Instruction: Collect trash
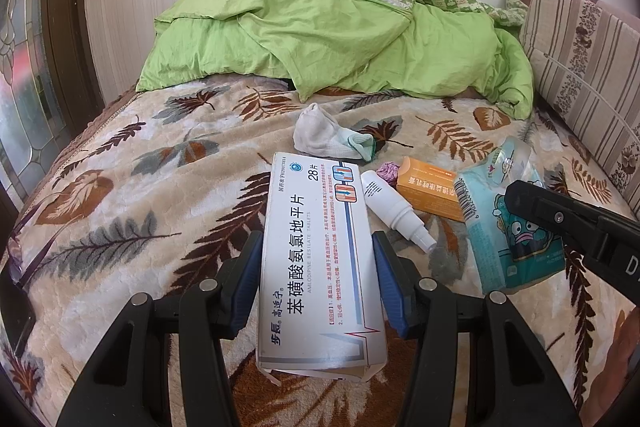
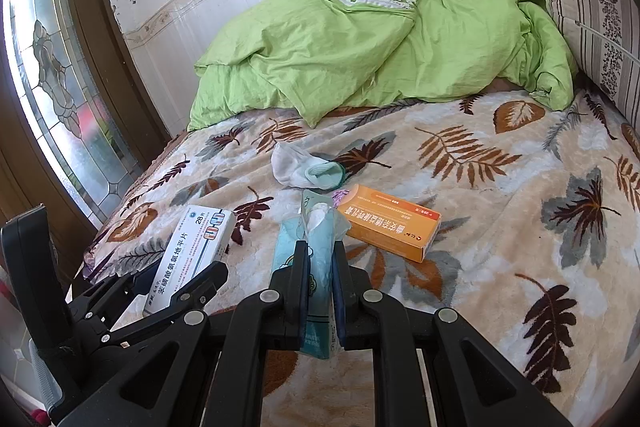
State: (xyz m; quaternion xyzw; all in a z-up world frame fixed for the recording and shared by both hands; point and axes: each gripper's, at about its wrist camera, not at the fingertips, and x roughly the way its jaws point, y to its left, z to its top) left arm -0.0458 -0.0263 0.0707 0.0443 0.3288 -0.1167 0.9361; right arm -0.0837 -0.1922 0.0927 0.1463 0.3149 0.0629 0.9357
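Observation:
My left gripper is shut on a long white medicine box, also seen in the right wrist view. My right gripper is shut on a teal tissue packet, which shows at the right in the left wrist view. On the leaf-patterned blanket lie an orange box, a white spray bottle, a crumpled pink wrapper and a white-and-green sock.
A green duvet is piled at the far end of the bed. A striped cushion stands at the right. A glass-panelled door is at the left. Glasses lie at the bed's left edge.

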